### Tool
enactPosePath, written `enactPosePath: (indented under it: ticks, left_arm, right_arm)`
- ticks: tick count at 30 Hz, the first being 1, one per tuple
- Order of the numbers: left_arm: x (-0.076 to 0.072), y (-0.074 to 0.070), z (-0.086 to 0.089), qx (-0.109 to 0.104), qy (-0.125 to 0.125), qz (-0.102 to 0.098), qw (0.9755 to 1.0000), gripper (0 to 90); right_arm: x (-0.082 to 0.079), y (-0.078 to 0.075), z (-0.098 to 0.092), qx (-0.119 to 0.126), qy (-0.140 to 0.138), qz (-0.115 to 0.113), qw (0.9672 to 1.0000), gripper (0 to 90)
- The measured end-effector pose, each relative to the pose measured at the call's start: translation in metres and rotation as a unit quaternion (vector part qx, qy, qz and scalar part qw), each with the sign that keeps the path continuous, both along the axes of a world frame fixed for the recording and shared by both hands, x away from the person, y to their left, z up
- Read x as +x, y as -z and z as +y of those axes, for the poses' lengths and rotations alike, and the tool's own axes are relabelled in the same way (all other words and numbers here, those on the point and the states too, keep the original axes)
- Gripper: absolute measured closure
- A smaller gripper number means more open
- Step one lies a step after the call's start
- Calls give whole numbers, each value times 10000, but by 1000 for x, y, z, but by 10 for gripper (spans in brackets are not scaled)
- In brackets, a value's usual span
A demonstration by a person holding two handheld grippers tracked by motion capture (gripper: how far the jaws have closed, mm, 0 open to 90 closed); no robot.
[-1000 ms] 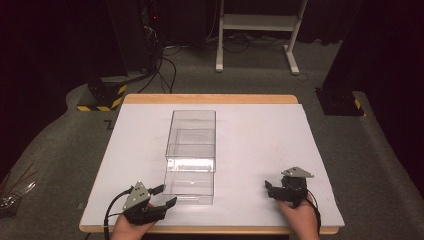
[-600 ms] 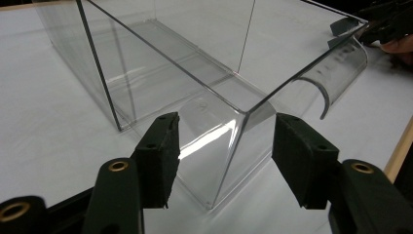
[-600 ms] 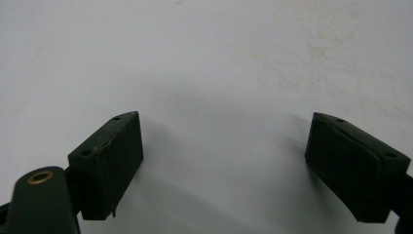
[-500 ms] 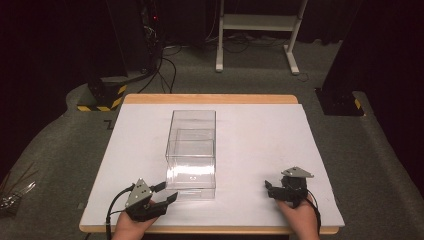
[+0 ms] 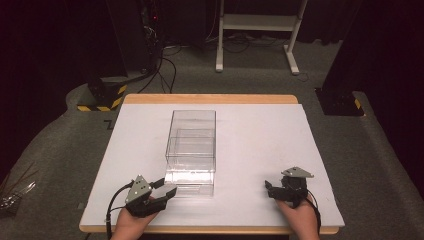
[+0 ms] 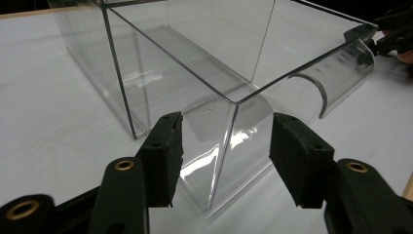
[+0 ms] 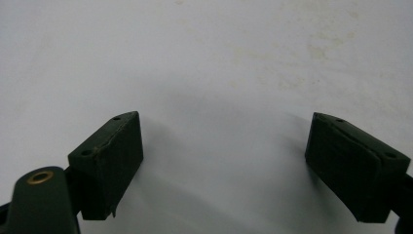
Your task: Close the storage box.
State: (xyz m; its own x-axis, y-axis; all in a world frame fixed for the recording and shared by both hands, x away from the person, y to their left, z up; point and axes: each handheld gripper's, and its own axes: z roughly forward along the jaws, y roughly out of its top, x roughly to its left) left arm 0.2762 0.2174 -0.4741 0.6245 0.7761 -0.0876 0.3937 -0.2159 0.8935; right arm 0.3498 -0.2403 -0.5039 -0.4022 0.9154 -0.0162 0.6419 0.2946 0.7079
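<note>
Clear box (image 6: 204,73) corner between left claw (image 6: 225,146) jaws

One clear plastic box (image 5: 192,145) on one white table (image 5: 260,135). Two grippers: left gripper (image 5: 165,191), right gripper (image 5: 270,190). Two hands. One white rack (image 5: 257,22) behind.

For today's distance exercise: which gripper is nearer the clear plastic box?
Left. The left gripper sits at the clear plastic box's near corner; the right gripper rests well off to its right.
</note>
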Motion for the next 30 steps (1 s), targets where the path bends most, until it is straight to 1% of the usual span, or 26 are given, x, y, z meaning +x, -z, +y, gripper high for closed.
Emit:
enactPosePath:
  ticks: [7,11,18,21,24,30]
  left_arm:
    - [6,2,1,-41,-37,-1,10000,486]
    - [7,3,2,-19,-44,6,10000,509]
    - [10,2,1,22,-89,1,10000,515]
    - [10,1,1,137,-50,-59,9999,520]
    - [11,1,2,140,-38,-56,9999,523]
    - [17,2,1,77,-116,-26,9999,526]
  right_arm:
    - [0,0,0,-2,-4,4,10000,138]
    - [0,0,0,-2,0,0,10000,138]
    - [0,0,0,-1,0,-1,10000,138]
    - [0,0,0,2,0,0,10000,138]
    - [0,0,0,1,-5,8,10000,138]
    - [0,0,0,4,5,1,10000,139]
